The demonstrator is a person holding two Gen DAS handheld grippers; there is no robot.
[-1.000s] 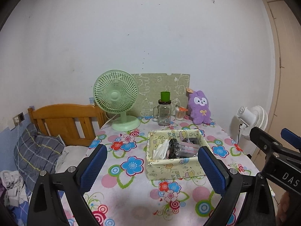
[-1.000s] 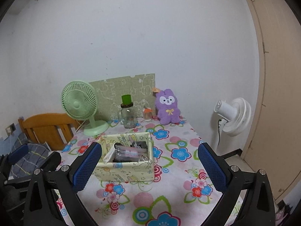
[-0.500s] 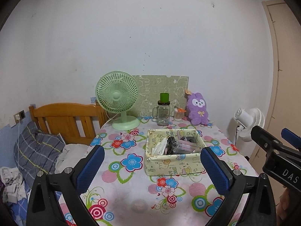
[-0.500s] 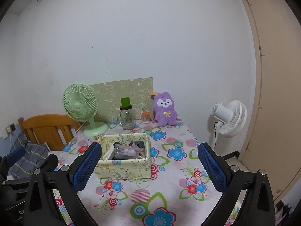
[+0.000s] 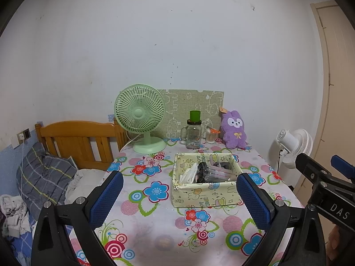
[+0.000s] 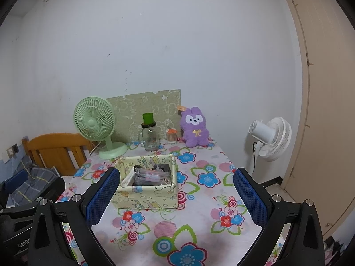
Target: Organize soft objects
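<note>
A purple plush rabbit sits upright at the far right of the flowered table, against the wall; it also shows in the right wrist view. A pale yellow fabric box stands mid-table, holding packets and small items; the right wrist view shows it too. My left gripper is open and empty, above the near table, well short of the box. My right gripper is open and empty, near the table's front edge, to the right of the left one.
A green desk fan, a glass jar with a green lid and a small cup stand at the back. A wooden bed headboard and pillow are left. A white floor fan and a door are right.
Both grippers have drawn back and up from the table, so the box and rabbit look smaller and farther. Both stay open and empty.
</note>
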